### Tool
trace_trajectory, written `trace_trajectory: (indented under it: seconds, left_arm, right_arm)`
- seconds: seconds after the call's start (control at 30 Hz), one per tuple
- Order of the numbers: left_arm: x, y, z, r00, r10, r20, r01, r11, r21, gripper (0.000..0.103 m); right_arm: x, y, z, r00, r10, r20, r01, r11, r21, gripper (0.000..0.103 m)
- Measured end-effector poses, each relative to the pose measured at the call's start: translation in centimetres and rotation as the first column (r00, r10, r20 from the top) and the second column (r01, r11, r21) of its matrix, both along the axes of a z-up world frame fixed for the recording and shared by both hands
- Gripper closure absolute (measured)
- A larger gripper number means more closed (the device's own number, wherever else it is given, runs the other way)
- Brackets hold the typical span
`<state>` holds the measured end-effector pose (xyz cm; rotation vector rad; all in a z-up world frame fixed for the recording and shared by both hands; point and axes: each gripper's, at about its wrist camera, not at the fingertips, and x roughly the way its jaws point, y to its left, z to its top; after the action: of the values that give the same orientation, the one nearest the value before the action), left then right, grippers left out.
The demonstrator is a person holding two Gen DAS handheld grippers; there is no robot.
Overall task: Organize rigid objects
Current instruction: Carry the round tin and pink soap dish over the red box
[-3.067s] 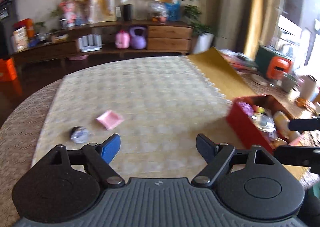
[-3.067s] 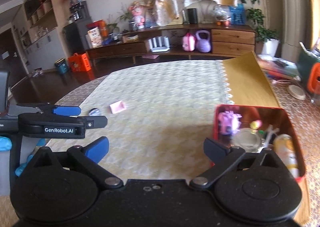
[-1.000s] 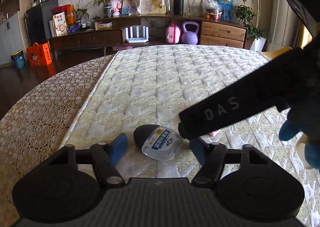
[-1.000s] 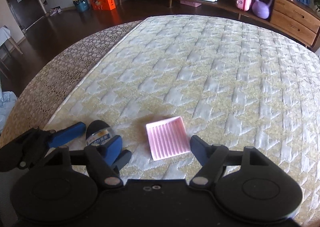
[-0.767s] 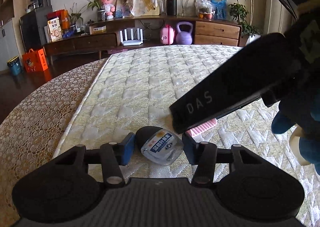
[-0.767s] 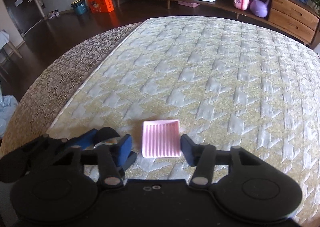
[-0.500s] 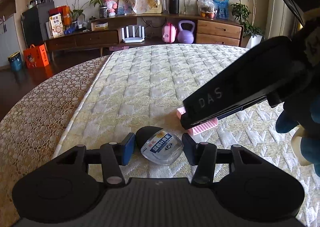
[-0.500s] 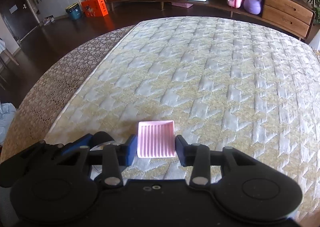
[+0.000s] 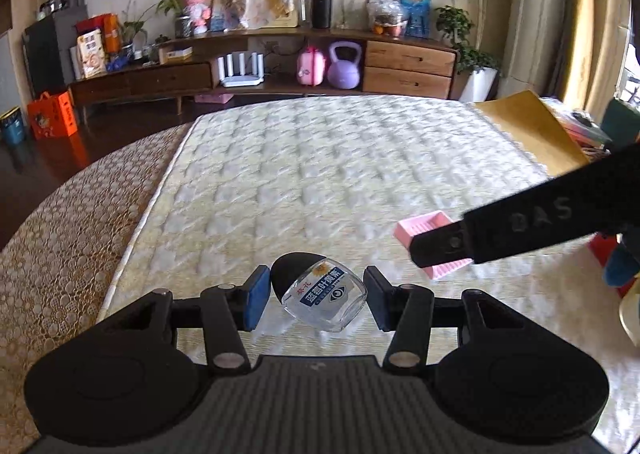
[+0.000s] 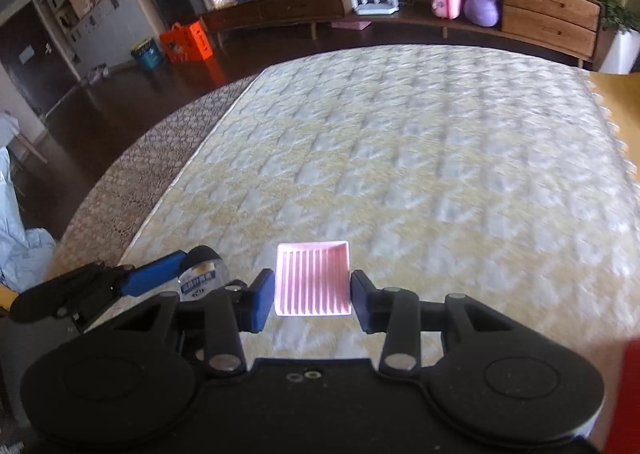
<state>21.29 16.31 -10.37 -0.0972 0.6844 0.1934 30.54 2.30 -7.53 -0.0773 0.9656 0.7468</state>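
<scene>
Two grippers are at work over the quilted cream tablecloth (image 9: 320,174), each closed on one thing. The left gripper (image 9: 312,300) has its jaws at a middling width around a small clear bottle (image 9: 324,300) with a black cap and a blue label — both pads press its sides, and it hangs tilted between them, cap towards the far left. The right gripper (image 10: 312,300) has its jaws drawn in narrower on a pink ribbed tray (image 10: 313,280), one pad against each side edge, ribs running away from the camera. Both things sit above the cloth's near left part, the bottle just left of the tray. Count: one bottle, one tray. A sliver of red (image 10: 630,394) shows at the right view's lower right edge — too blurred to name.
</scene>
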Motion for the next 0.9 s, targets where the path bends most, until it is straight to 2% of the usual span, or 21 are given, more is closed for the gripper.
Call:
trace_trajectory:
  seconds: [0.4, 0.9]
  left_arm:
    - [-2.1, -6.4, 5.1, 0.993, -0.117, 0.025, 0.117, 0.993, 0.012, 0.052]
    - [-2.8, -16.1, 9.3, 0.959, -0.276, 0.060, 0.276, 0.961, 0.020, 0.052]
  right_arm:
    - [-3.7, -9.6, 4.1, 0.993, -0.114, 0.020, 0.112, 0.990, 0.086, 0.063]
    - [-6.9, -21.7, 6.8, 0.961, -0.265, 0.074, 0.254, 0.958, 0.129, 0.063]
